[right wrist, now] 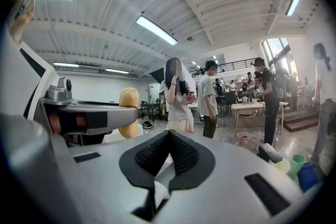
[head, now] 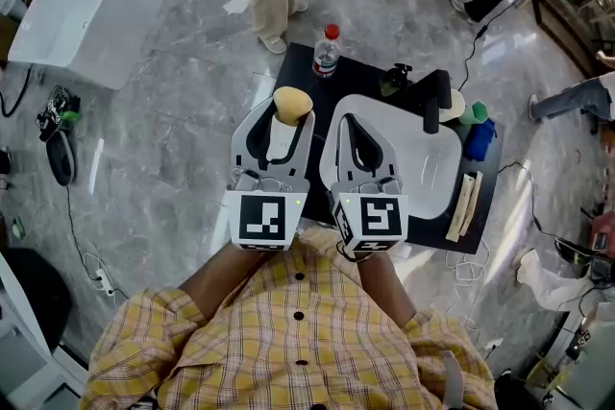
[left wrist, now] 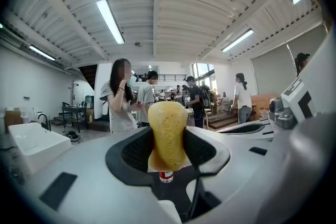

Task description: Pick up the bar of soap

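Note:
The yellow bar of soap [head: 292, 103] stands upright between the tips of my left gripper [head: 291, 117], which is shut on it and holds it up in the air. In the left gripper view the soap [left wrist: 168, 135] fills the gap between the black pads, with lettering pressed into its face. In the right gripper view the soap [right wrist: 128, 112] shows off to the left, past the left gripper's side. My right gripper [head: 348, 121] is level with the left one, its tips [right wrist: 169, 135] together with nothing between them.
Below the grippers is a black table [head: 300, 72] with a white sink basin [head: 423, 158] and a black faucet [head: 434, 97]. A red-capped water bottle [head: 327, 51], a green cup [head: 478, 112] and a blue bottle [head: 479, 139] stand on it. People stand beyond; a white box [head: 86, 19] sits on the floor.

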The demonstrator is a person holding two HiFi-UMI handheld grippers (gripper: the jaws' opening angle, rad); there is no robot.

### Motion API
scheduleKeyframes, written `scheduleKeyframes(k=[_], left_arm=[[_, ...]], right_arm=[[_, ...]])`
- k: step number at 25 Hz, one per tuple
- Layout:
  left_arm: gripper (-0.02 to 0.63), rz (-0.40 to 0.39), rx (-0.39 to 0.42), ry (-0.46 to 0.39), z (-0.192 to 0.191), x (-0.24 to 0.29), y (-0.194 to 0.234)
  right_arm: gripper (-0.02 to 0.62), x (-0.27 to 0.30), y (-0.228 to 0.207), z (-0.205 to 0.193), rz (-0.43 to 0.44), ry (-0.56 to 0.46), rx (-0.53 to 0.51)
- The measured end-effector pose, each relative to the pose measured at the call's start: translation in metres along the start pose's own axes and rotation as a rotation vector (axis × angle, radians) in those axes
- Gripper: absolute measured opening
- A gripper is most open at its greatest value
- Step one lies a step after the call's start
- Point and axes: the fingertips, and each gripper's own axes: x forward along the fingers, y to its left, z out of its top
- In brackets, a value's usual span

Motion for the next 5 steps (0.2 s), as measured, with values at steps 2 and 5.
scheduleKeyframes(k=[2, 5], left_arm=[[0.187, 0.004, -0.008, -0.034, 0.0028, 0.0014, -0.0012], [0.187, 0.005, -0.013, -0.044, 0.0018, 0.0019, -0.0035]], right_arm=[[0.017, -0.001, -0.0013, -0.0003, 0.0, -0.003, 0.0], [0.017, -0.002, -0.0033, -0.0019, -0.001, -0.004, -0.003]])
